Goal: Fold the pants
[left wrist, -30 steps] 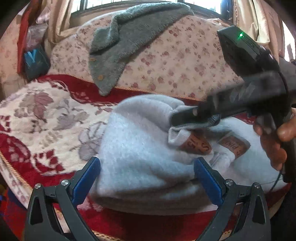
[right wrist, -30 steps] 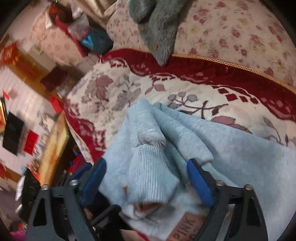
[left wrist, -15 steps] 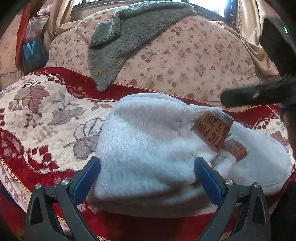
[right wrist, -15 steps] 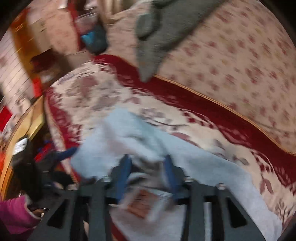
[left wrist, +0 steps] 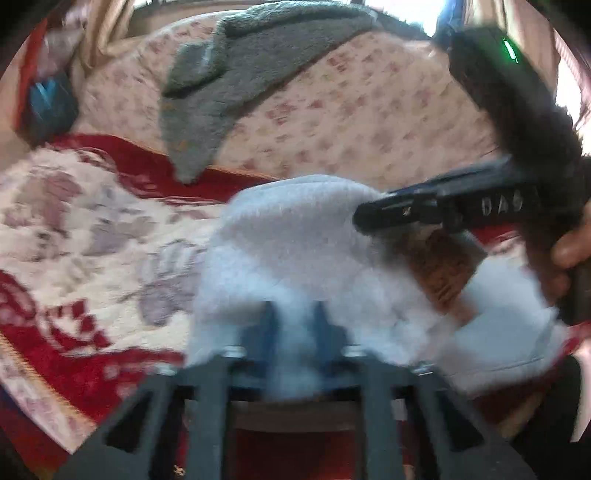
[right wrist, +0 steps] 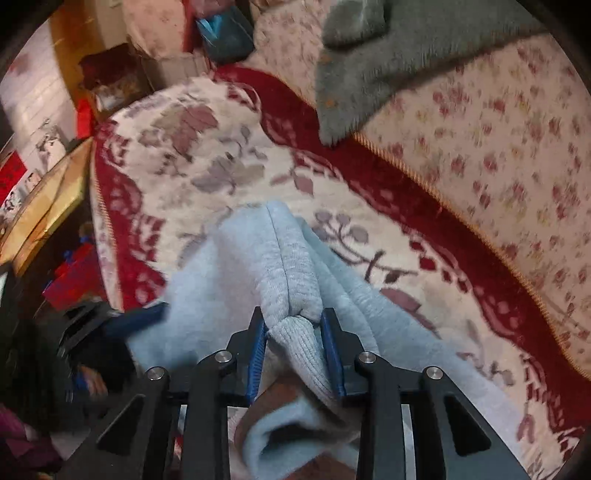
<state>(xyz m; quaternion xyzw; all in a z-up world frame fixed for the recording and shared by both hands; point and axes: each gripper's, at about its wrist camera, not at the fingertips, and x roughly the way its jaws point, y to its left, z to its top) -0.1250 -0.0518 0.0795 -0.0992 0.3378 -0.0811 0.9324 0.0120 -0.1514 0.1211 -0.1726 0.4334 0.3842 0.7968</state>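
The light grey-blue fleece pants (left wrist: 295, 258) lie bunched in a folded heap on the red and cream floral sofa cover (left wrist: 92, 240). A brown leather patch (left wrist: 439, 269) shows on them. My left gripper (left wrist: 293, 332) is shut on the near edge of the heap; the view is blurred. My right gripper (right wrist: 295, 339) is shut on a ribbed cuff and fold of the pants (right wrist: 273, 266). In the left wrist view the right gripper (left wrist: 373, 218) reaches in from the right over the heap, held by a hand (left wrist: 569, 247).
A grey fleece garment (left wrist: 236, 81) hangs over the flowered sofa back (left wrist: 369, 122). A blue bag (right wrist: 225, 33) sits at the sofa's far left end. A wooden table edge (right wrist: 44, 210) and red items stand beyond the sofa's left side.
Both grippers were open a second ago. The right one closed on the ribbed cuff first; the left one has now closed on the near edge of the pants.
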